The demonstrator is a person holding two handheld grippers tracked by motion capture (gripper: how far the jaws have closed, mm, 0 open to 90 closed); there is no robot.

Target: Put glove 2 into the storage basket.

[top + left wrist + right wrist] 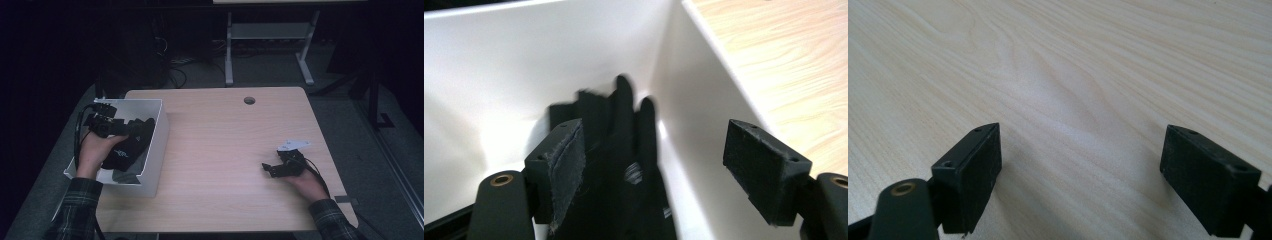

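Note:
A white box [159, 131] stands at the left edge of the wooden table [225, 135]. Inside it lies a black glove [126, 149] with a small white mark. My left gripper [133, 128] hovers over the box, held by a hand. In the left gripper view its jaws stand wide apart above the glove [624, 165], which rests against the box's white wall [499, 65], fingers pointing away. My right gripper [268, 169] rests low over the table at the right. Its jaws [1080, 155] are open on bare wood, with nothing between them.
A round cable hole [249, 100] sits near the table's far edge. Beyond it stand the pale legs of another desk [229, 55], with cables on the dark floor. A pale three-cornered plate [294, 145] tops the right gripper.

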